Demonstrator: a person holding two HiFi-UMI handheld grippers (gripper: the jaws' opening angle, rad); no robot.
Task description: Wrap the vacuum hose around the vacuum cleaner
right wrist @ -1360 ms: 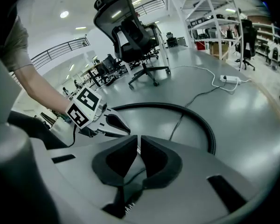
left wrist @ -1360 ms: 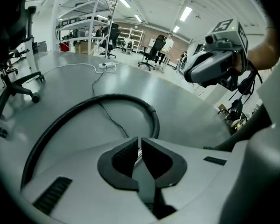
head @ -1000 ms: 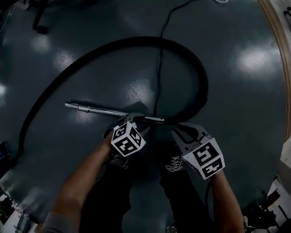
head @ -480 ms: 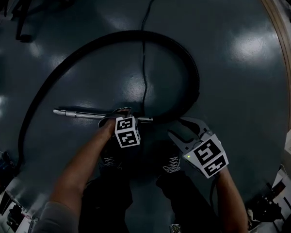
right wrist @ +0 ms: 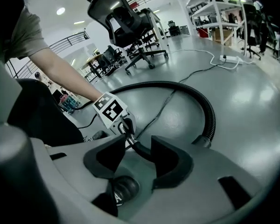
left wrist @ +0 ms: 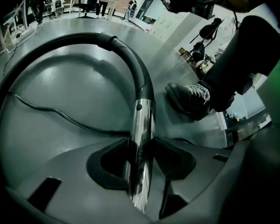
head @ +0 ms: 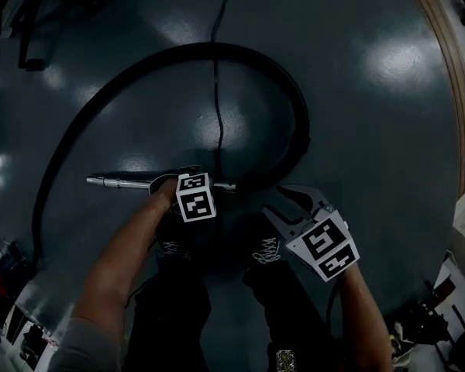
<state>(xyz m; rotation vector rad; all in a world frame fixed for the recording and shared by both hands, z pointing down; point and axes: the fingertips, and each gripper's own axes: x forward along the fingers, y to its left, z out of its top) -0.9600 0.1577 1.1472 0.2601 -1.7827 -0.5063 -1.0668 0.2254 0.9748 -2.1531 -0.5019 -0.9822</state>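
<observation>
A black ribbed vacuum hose (head: 294, 107) lies in a wide loop on the dark floor. It ends in a shiny metal wand (head: 124, 182) that points left. My left gripper (head: 180, 180) is shut on the wand (left wrist: 142, 125), with a pad against each side of the tube. In the left gripper view the hose (left wrist: 130, 59) curves away behind the wand. My right gripper (head: 288, 198) hovers just right of the hose's curved black end and is open. That end shows in the gap between the right gripper's (right wrist: 140, 153) pads, untouched. The vacuum's body is not clearly visible.
A thin black power cord (head: 217, 99) crosses the hose loop from the top. The person's shoes (head: 267, 248) stand just below the grippers. Office chairs (right wrist: 130, 27) and a white power strip (right wrist: 228, 57) are farther off. A wooden curved edge (head: 449, 91) borders the floor at right.
The left gripper has shifted slightly left along the wand and its cube has turned. The right gripper has drawn a little away from the hose end.
</observation>
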